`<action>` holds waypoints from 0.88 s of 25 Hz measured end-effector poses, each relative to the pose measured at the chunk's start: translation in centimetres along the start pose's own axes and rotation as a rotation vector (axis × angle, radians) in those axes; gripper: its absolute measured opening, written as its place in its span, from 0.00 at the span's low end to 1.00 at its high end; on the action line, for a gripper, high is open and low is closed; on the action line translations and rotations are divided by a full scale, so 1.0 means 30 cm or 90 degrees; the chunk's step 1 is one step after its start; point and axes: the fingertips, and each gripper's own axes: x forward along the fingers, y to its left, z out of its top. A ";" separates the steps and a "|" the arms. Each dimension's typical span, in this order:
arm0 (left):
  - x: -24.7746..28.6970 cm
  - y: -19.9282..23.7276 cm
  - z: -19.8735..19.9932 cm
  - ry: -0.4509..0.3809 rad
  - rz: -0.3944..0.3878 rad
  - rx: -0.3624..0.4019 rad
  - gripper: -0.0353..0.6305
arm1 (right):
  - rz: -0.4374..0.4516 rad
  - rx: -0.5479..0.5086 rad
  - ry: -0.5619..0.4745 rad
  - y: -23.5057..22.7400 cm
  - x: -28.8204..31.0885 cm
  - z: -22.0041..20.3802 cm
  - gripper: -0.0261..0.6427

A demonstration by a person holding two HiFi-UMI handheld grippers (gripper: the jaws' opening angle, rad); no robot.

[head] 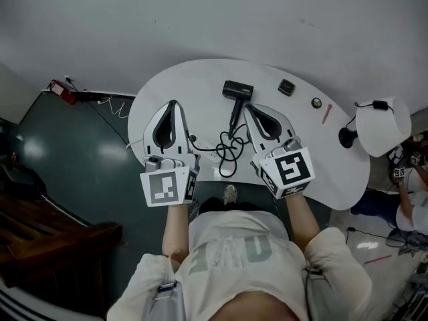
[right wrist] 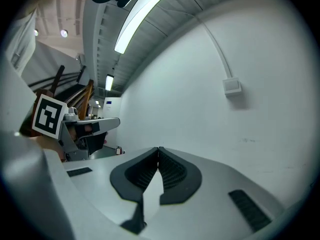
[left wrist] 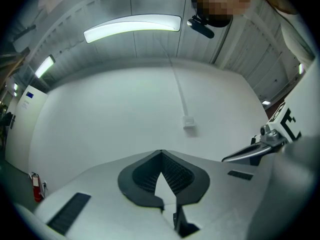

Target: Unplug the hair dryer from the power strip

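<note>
Here the hair dryer lies near the right gripper

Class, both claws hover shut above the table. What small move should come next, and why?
Probably open the right claw and lower it toward the cord beside the power strip: it and the left claw are shut, empty, facing the wall; the hair dryer lies untouched.

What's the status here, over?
Left gripper and right gripper shut, empty. Hair dryer on table, cord coiled between grippers. Nothing blocking.
</note>
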 end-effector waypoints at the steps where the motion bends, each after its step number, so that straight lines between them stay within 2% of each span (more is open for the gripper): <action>1: 0.017 0.011 -0.004 0.003 0.002 0.005 0.07 | 0.008 0.005 -0.001 -0.006 0.030 -0.001 0.07; 7: 0.036 0.085 -0.062 0.036 0.025 0.019 0.07 | 0.060 0.042 0.000 0.021 0.119 -0.034 0.07; 14: 0.046 0.173 -0.122 0.070 0.033 0.034 0.07 | 0.108 0.029 0.030 0.064 0.187 -0.049 0.07; 18: 0.027 0.220 -0.165 0.086 0.019 0.037 0.07 | 0.126 0.022 0.038 0.103 0.230 -0.045 0.07; 20: 0.009 0.246 -0.230 0.124 0.013 0.026 0.07 | 0.140 0.014 0.045 0.129 0.245 -0.050 0.07; 22: -0.007 0.268 -0.330 0.189 -0.003 0.013 0.07 | 0.152 0.009 0.054 0.149 0.260 -0.058 0.07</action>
